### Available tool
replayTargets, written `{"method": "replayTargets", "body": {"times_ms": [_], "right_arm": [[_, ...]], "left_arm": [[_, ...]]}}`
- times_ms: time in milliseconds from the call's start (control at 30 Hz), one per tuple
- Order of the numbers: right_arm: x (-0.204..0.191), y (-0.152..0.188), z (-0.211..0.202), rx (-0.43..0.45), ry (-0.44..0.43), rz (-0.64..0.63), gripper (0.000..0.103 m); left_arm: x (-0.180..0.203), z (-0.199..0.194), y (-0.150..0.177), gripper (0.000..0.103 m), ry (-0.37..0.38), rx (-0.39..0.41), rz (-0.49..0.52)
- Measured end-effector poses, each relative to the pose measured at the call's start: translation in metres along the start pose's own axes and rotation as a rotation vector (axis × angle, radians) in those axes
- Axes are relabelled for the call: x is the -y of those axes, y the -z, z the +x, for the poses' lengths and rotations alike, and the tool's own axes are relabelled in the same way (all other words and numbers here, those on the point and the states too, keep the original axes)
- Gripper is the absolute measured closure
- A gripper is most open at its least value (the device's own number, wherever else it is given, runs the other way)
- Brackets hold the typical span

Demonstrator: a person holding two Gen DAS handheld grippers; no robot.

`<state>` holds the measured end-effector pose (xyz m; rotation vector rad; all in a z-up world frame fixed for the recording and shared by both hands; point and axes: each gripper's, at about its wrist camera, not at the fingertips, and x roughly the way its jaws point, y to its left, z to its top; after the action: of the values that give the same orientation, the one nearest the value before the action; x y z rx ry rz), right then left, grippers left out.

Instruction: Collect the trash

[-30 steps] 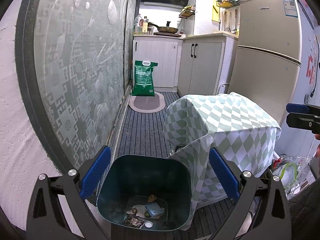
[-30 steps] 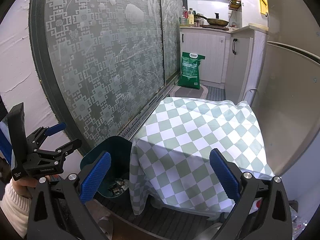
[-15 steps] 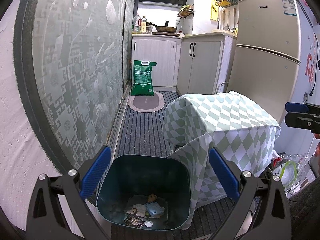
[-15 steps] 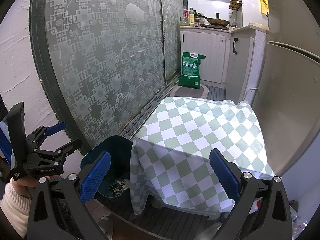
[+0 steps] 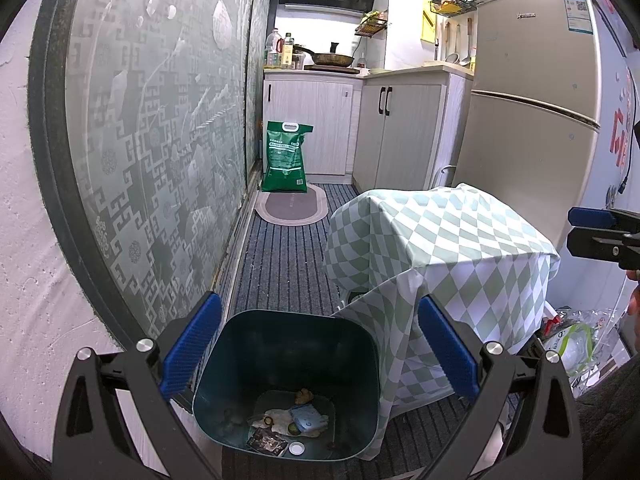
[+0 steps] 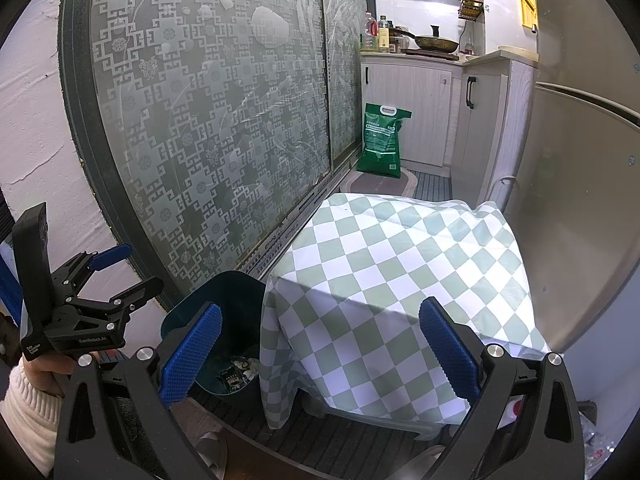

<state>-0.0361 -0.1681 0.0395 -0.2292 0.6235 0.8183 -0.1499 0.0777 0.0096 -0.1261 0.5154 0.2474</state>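
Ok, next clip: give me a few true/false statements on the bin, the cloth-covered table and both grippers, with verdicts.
1. The dark green bin already has trash in it. True.
2. The left gripper is clamped on a wrapper. False: its jaws are open and hold nothing.
3. The bin stands between the patterned glass door and the checkered tablecloth. True.
4. The right gripper is shut. False: it is open, hanging over the tablecloth.
5. The green bag lies inside the bin. False: it stands on the floor by the cabinets.

Glossy dark-green plastic bin [image 5: 286, 364], checked cloth cover [image 5: 440, 248], frosted patterned glass door [image 5: 160, 140].
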Motion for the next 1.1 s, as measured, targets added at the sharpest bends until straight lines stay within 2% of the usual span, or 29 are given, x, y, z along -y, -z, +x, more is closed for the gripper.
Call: {"method": "replayTargets", "body": {"times_ms": [1100], "right_arm": [[-0.0019,0.0002,0.0008,0.0,0.0,0.001,0.003]], "left_arm": [[0.0032,-0.0011,-0.0017,0.003,0.004,-0.002,-0.001]]}}
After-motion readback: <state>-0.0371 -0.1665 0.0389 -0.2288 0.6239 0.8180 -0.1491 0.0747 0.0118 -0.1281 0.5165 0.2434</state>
